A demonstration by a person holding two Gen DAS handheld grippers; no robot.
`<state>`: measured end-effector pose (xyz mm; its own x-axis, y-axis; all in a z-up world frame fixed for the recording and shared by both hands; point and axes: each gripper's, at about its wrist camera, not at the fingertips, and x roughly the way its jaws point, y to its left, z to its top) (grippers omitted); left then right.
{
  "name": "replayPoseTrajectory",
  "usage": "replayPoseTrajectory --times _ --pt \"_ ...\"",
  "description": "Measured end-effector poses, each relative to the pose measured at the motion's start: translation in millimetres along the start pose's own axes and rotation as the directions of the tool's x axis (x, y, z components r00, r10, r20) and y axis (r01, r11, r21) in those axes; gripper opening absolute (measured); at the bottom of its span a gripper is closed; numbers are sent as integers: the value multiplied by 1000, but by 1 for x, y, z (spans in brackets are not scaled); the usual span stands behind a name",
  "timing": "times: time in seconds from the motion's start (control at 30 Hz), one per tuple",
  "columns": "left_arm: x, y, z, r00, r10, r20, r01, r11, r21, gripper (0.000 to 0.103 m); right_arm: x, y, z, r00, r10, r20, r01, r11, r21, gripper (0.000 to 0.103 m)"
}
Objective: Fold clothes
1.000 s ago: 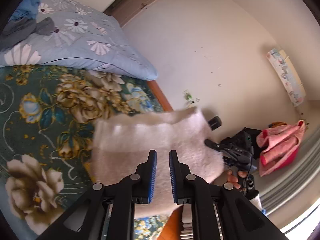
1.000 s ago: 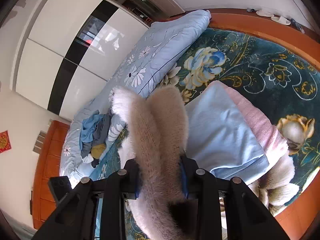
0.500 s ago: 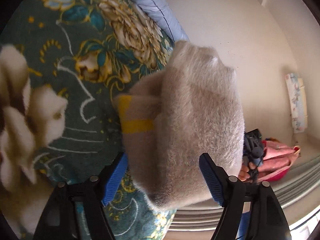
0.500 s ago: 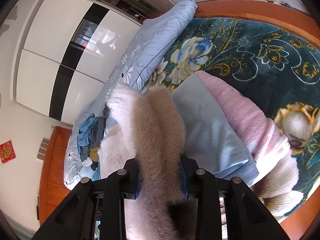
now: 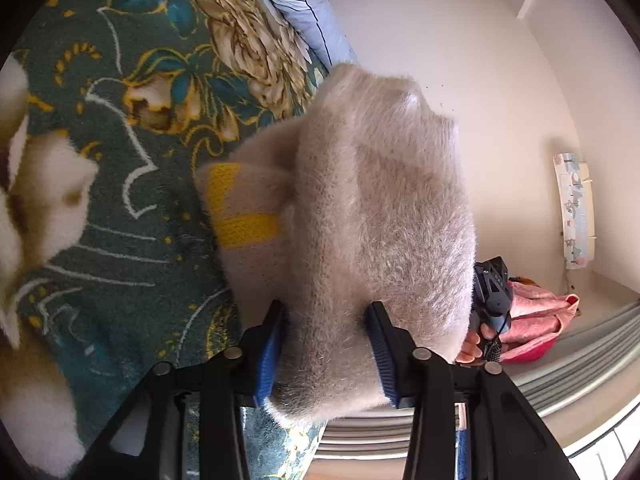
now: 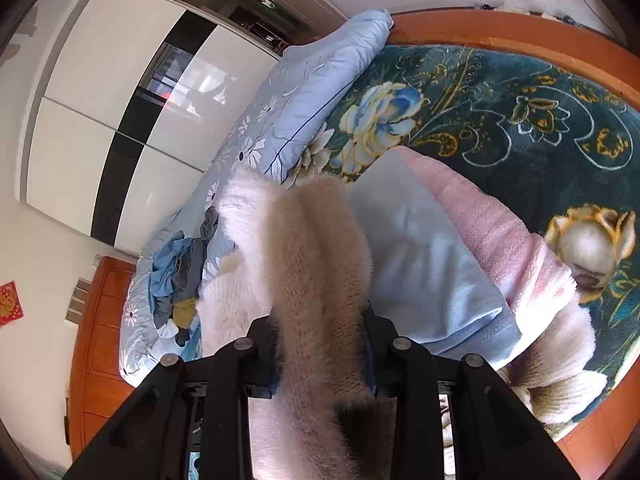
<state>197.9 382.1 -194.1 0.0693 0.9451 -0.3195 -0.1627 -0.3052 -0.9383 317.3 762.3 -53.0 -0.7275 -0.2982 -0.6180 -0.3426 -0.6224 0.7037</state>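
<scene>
Fuzzy sweater point(image 5: 372, 220) is being clamped by both claws, left claw point(image 5: 326, 354) and right claw point(image 6: 322, 350); folded stack point(image 6: 424, 264) is lying at 1 o'clock.

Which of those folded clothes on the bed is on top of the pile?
The light blue garment. It lies flat over the pink fleece one, whose edge sticks out beside it; the fuzzy cream piece is off the pile, gripped in tongs.

The bed's floral teal blanket point(image 6: 520, 92) carries a blue quilt point(image 6: 304, 92) and folded pink and blue clothes point(image 6: 460, 240).
</scene>
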Motion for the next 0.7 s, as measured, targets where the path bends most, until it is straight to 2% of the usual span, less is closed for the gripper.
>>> replayPoseTrajectory --times 0.1,0.23,0.4,0.47,0.53,0.57,0.63,0.7 --pt "-8 -3 -5 1000 -9 20 9 1000 -1 32 -13 29 -1 1000 -8 19 9 998 -56 31" --pt "-24 -8 -11 996 -66 53 68 997 -27 29 -25 79 1 1000 5 26 -1 989 -151 30" --pt "-46 -33 -15 988 -118 99 118 993 9 28 -35 133 5 999 52 16 -47 970 -239 30" --pt "-54 -53 -15 980 -157 123 152 987 49 24 -42 152 8 998 60 17 -53 957 -284 29" --pt "-60 -80 -14 966 -215 143 201 973 110 18 -51 161 14 997 80 21 -70 949 -307 29" --pt "-56 -95 -11 965 -219 142 197 969 151 18 -55 163 17 997 78 27 -65 946 -317 29" --pt "-40 -124 -4 971 -206 124 173 957 234 18 -58 156 26 997 72 35 -58 951 -304 29" --pt "-22 -134 0 980 -183 80 158 955 252 18 -57 139 36 998 26 49 -11 959 -285 29"
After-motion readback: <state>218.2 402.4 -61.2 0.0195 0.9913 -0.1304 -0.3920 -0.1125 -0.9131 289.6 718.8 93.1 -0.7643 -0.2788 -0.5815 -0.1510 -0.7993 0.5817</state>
